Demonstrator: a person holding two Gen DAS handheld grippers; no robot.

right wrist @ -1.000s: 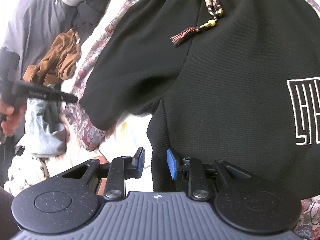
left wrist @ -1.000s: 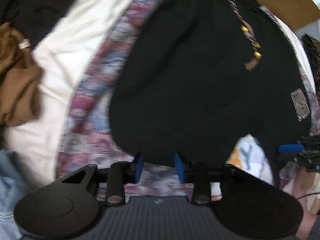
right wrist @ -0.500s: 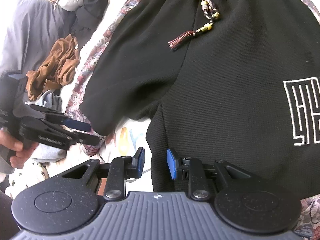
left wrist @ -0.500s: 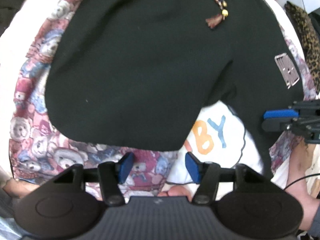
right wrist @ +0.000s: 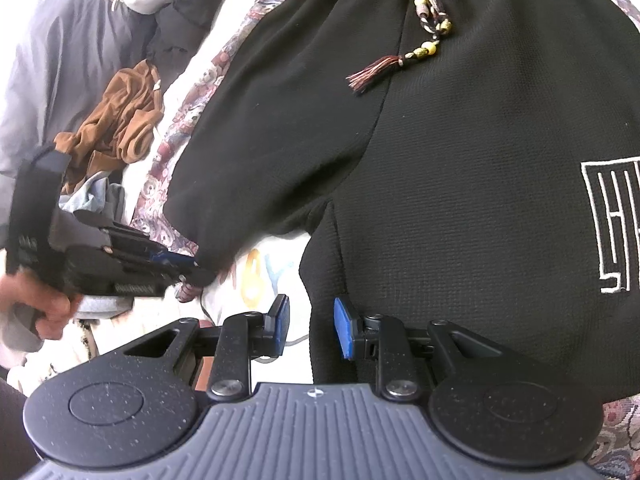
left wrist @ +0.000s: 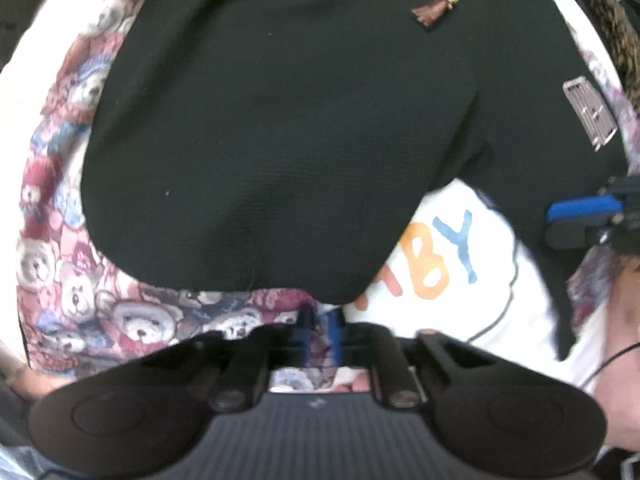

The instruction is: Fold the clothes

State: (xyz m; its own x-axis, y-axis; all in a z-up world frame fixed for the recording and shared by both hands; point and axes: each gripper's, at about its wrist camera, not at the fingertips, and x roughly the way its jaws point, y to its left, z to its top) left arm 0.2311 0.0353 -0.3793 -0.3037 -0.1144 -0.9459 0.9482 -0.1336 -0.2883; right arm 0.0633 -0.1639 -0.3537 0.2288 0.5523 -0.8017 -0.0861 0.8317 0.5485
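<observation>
Black shorts [right wrist: 460, 168] are laid flat, waistband away from the cameras, on a blanket printed with teddy bears [left wrist: 72, 264]. A braided drawstring with beads and a tassel [right wrist: 416, 40] lies across the front of the shorts. A white outlined emblem [right wrist: 612, 224] is stitched on the leg nearer the right gripper. Between the two leg openings a white patch with orange and blue letters [left wrist: 444, 256] is exposed.

The left gripper [left wrist: 322, 330] is seen at the hem of one leg, just where the black cloth meets the bear print. Its jaws have just been closing and now stand pressed almost together. A thin bit of cloth appears to be caught between the blue pads, but whether it is the hem of the shorts or the blanket cannot be told through the blur. In the right wrist view the same tool is held by a hand [right wrist: 36, 304] with its tips at that hem corner.

The right gripper [right wrist: 310, 324] is held at the inner edge of the other leg. Its jaws stand partly apart, with the edge of the black cloth lying in the gap; the pads are not seen pressing on it.

A brown garment [right wrist: 120, 128] is heaped well apart from the shorts, beside grey and dark clothes.
</observation>
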